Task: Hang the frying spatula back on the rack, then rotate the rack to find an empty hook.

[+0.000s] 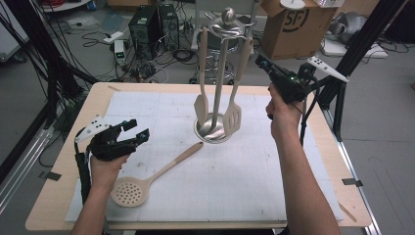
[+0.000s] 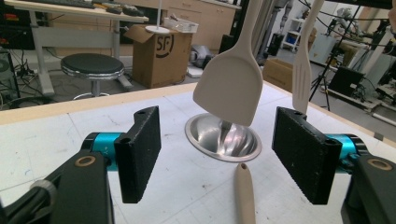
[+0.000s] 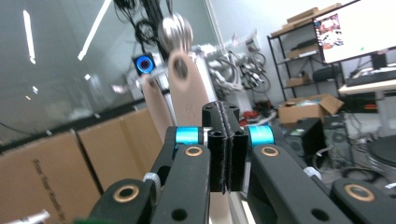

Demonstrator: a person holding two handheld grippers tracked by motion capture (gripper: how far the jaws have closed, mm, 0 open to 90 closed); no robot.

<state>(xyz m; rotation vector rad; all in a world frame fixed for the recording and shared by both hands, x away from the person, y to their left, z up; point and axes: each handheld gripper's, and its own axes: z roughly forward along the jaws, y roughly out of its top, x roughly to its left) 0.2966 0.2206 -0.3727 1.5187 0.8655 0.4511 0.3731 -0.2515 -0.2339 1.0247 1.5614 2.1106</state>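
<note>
A: Start at the left of the high view. What is there?

B: The left gripper (image 1: pixel 136 130) sits at the left middle of the frame, low over the white mat (image 1: pixel 147 105) on the table (image 1: pixel 63 161). Its fingers (image 2: pixel 139 156) stand wide apart with nothing between them.

A: And just below it?

B: The skimmer (image 1: pixel 131 190) lies flat on the mat at lower left, its perforated bowl nearest the person and its handle pointing up-right toward the centre. In the left gripper view the handle tip lies at bottom centre, between the two fingers but touched by neither.

A: What is at the centre?

B: The steel utensil stand (image 1: pixel 214 131), its round base on the mat and a ball on top at upper centre. A solid spatula (image 1: pixel 201 105) hangs on its left side and a slotted spatula (image 1: pixel 232 117) on its right, both blades low, just over the base.

A: And the right?

B: The right gripper (image 1: pixel 260 61) is at upper right of centre, raised, just beside the top of the slotted spatula's handle. In the right gripper view its fingers (image 3: pixel 218 154) are pressed together, with nothing between them; the handle top with its hanging hole stands just behind them.
</note>
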